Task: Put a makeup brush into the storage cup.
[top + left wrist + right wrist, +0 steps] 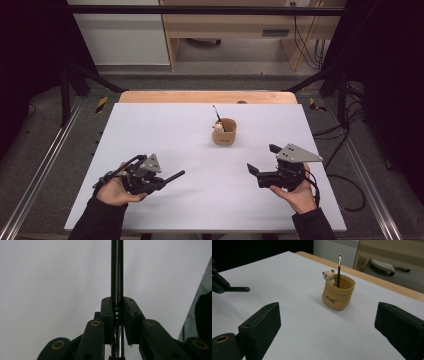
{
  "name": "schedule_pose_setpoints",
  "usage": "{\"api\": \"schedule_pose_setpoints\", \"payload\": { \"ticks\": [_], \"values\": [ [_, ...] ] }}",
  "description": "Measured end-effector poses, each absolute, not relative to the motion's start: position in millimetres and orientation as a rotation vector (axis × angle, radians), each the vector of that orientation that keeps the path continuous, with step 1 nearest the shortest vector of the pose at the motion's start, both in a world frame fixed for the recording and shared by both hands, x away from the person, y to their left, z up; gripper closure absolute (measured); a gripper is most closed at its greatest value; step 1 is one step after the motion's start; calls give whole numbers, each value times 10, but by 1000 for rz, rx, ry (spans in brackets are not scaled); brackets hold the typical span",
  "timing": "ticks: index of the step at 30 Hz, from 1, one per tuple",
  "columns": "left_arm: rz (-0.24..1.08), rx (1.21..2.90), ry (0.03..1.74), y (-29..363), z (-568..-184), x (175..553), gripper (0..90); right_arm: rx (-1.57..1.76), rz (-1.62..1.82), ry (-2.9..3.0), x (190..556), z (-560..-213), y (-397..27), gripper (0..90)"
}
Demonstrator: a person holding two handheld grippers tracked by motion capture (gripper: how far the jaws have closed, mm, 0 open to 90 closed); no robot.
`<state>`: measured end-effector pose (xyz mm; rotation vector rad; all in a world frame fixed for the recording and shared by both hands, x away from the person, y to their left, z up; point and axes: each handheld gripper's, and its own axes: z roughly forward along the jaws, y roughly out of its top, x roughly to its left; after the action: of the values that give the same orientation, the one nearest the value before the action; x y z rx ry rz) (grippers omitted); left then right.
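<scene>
- White tabletop (165, 130) spreads under both my hands, with a wooden edge along its far side and dark floor around it.
- Landmark: the tan bear pot (224, 132), standing upright toward the far middle of the white top. A thin dark pen (217, 114) already stands in it, leaning a little, beside the small bear figure (328, 276).
- My left gripper (150, 181) sits near-left of the pot, well apart from it. Its jaws are clamped on a black rod (172, 176) (a pen or brush handle, I can't tell which).
- That rod's long axis runs straight out past my jaws and lies roughly flat, its free end pointing rightward across the table rather than down toward the pot's mouth.
- My right gripper (260, 161) waits near-right of the pot, jaws spread wide with nothing between them; looking along them, the pot stands ahead between the two.
- My guess: the rod belongs in the pot. Both hands look about equally near it. I would judge the rod must be tipped upright over the opening first, and kept from knocking the pen.
</scene>
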<state>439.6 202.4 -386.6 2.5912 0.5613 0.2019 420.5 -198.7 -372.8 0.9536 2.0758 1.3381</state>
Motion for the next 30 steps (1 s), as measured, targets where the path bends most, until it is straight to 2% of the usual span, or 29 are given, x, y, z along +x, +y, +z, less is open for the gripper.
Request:
{"api": "schedule_pose_setpoints", "payload": {
  "ticks": [11,30],
  "values": [
    [201,2572,483,1898,-3632,4402,786,881,1276,2132,4191,-3599,-1850,77],
    [182,2575,409,1655,-3486,4459,786,726,1175,2257,4185,-3491,-1482,80]
  ]
}}
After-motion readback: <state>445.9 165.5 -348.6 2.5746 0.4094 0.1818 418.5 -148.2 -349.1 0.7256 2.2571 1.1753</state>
